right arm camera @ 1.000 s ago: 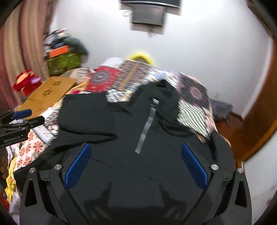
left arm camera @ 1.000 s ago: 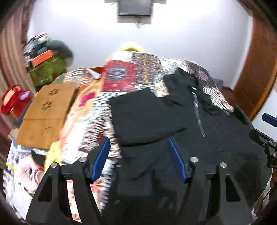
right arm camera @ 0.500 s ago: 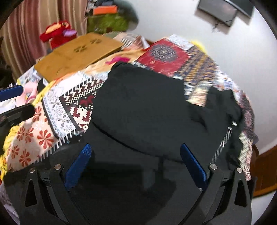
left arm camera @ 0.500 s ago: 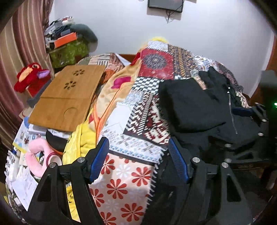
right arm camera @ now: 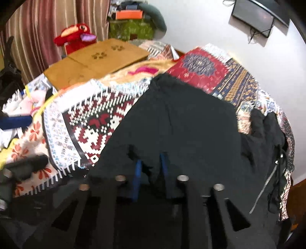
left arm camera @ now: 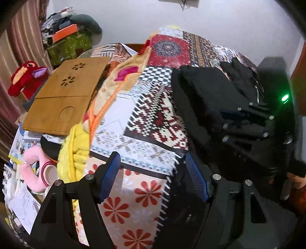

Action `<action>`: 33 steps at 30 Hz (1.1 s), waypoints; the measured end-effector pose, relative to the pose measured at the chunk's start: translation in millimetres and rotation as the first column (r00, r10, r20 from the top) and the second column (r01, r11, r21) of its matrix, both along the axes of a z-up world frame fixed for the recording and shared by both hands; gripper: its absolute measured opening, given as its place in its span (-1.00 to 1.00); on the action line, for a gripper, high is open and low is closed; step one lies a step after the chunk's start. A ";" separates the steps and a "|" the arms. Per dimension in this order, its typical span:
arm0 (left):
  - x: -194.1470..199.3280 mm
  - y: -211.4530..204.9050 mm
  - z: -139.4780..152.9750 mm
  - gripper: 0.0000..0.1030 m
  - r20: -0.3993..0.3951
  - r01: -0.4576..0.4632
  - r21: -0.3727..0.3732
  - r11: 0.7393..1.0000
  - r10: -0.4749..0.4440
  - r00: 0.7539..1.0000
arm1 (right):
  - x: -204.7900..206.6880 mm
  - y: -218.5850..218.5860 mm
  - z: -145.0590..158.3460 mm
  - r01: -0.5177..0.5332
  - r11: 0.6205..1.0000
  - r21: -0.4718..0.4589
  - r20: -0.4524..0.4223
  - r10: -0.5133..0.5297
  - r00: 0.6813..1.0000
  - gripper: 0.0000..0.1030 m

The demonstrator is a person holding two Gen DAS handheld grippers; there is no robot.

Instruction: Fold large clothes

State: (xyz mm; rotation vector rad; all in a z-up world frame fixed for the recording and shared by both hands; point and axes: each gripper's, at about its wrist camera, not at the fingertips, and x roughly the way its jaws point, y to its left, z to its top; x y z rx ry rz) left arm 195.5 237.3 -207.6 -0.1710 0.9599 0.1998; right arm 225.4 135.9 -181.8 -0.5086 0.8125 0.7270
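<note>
The right gripper (right arm camera: 150, 168) had its 2 blue-padded fingers (right arm camera: 136, 172) drawn close together, pinching a fold of the black jacket (right arm camera: 181, 122) near the garment's lower edge. From that pinch the dark cloth spread away toward 12 o'clock in the right wrist view, covering the middle of the patchwork blanket (right arm camera: 91, 122). The jacket's silver zipper (right arm camera: 265, 183) ran down at about 4 o'clock, where the cloth drooped over the blanket's side.

The left gripper (left arm camera: 153, 172) held its 2 blue pads (left arm camera: 110, 174) wide apart with nothing between them, poised above the red-flowered edge of the patchwork blanket (left arm camera: 145, 118). In that view the black jacket (left arm camera: 202, 95) lay at about 2 o'clock, bunched on the blanket's right part, and the right gripper (left arm camera: 246, 122) showed blurred against it, with a green light (left arm camera: 284, 98) glowing just beyond.

Farther out, at 10 o'clock from the left gripper, a wooden lap tray (left arm camera: 67, 95) with flower-shaped cut-outs rested beside the blanket. A yellow cloth (left arm camera: 76, 151) bunched at 9 o'clock, with a pink plush item (left arm camera: 34, 172) below it. A red stuffed toy (left arm camera: 26, 76) sat near the striped curtain (left arm camera: 11, 57) at the far left. At 11 o'clock, a green box (left arm camera: 68, 46) carried an orange box (left arm camera: 65, 34). A dark wall screen (right arm camera: 258, 15) hung at 1 o'clock in the right wrist view.
</note>
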 end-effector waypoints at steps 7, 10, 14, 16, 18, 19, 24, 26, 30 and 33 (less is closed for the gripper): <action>7.1 -27.4 -0.6 0.39 -0.031 0.071 -0.023 0.997 -0.071 0.997 | 12.6 -55.0 48.6 0.123 0.985 0.118 0.022 -0.126 0.992 -0.75; 9.3 -41.0 -1.6 0.44 -0.046 0.101 -0.037 0.994 -0.103 0.994 | 18.0 -83.9 68.3 0.184 0.966 0.185 0.000 -0.187 0.982 -0.77; 13.1 -60.5 -6.1 0.58 -0.083 0.156 -0.009 0.988 -0.156 0.984 | 16.6 -124.9 93.7 0.252 0.929 0.270 -0.016 -0.258 0.966 -0.82; 15.6 -69.2 -10.3 0.59 -0.105 0.161 0.022 0.987 -0.157 0.982 | 12.0 -145.4 106.8 0.275 0.912 0.303 0.001 -0.289 0.957 -0.87; 18.7 -74.2 -16.0 0.59 -0.120 0.165 0.025 0.986 -0.161 0.980 | 7.3 -170.0 121.6 0.308 0.887 0.344 0.013 -0.333 0.943 -0.88; 20.5 -75.8 -19.3 0.59 -0.130 0.172 0.022 0.985 -0.168 0.977 | 6.8 -181.1 127.2 0.323 0.873 0.365 0.010 -0.350 0.937 -0.88; 30.4 -76.7 -38.9 0.60 -0.183 0.149 0.046 0.988 -0.138 0.973 | 8.2 -233.5 132.7 0.420 0.810 0.408 -0.032 -0.447 0.894 -0.88; 30.4 -71.4 -39.4 0.60 -0.174 0.130 0.024 0.991 -0.124 0.977 | 13.7 -240.4 119.3 0.455 0.804 0.382 -0.083 -0.461 0.884 -0.88; 29.6 -66.4 -38.4 0.61 -0.174 0.096 0.046 0.994 -0.086 0.981 | 17.6 -237.6 82.4 0.496 0.815 0.299 -0.162 -0.469 0.868 -0.86; 27.0 -65.9 -37.9 0.61 -0.172 0.098 0.065 0.993 -0.086 0.981 | 15.3 -228.0 58.1 0.488 0.838 0.244 -0.222 -0.441 0.870 -0.53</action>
